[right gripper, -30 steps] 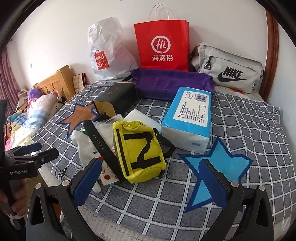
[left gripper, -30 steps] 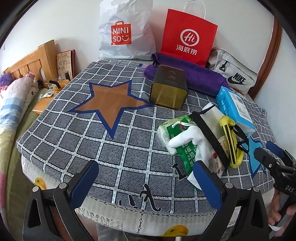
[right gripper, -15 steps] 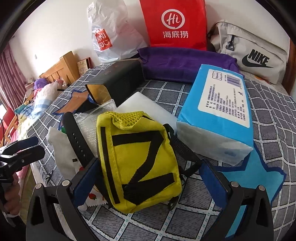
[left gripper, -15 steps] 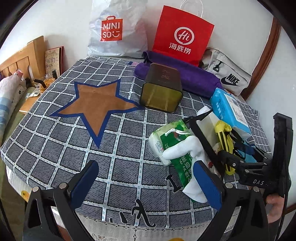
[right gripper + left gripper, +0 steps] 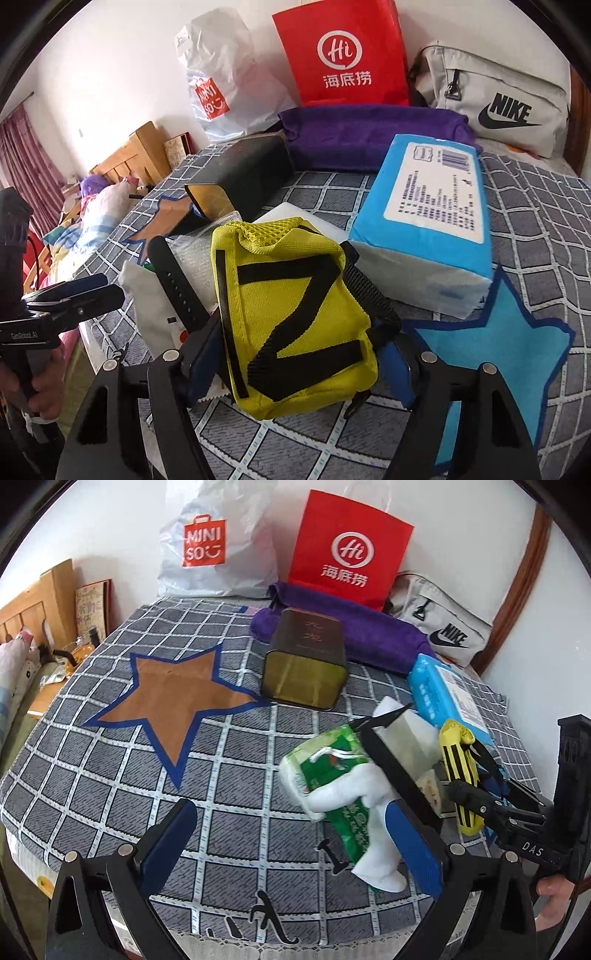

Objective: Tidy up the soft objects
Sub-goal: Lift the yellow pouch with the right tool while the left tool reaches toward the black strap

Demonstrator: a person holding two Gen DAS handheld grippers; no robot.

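A yellow pouch with black stripes lies on the checked bed cover. My right gripper straddles it, jaws closing, and both blue pads touch its sides. The left wrist view shows the same pouch edge-on, with the right gripper on it. My left gripper hangs open above the bed's front edge, nothing between its fingers. Just beyond its right finger lie a white cloth piece and a green tissue pack. A black strap crosses them.
A blue tissue pack lies right of the pouch, with a white block behind it. A dark tin box, purple towel, grey Nike bag, red paper bag and white plastic bag stand further back. A second bed lies left.
My right gripper has come forward and down over the yellow pouch, and its jaws have narrowed until the pads meet the pouch. My left gripper has turned slightly and stays open.
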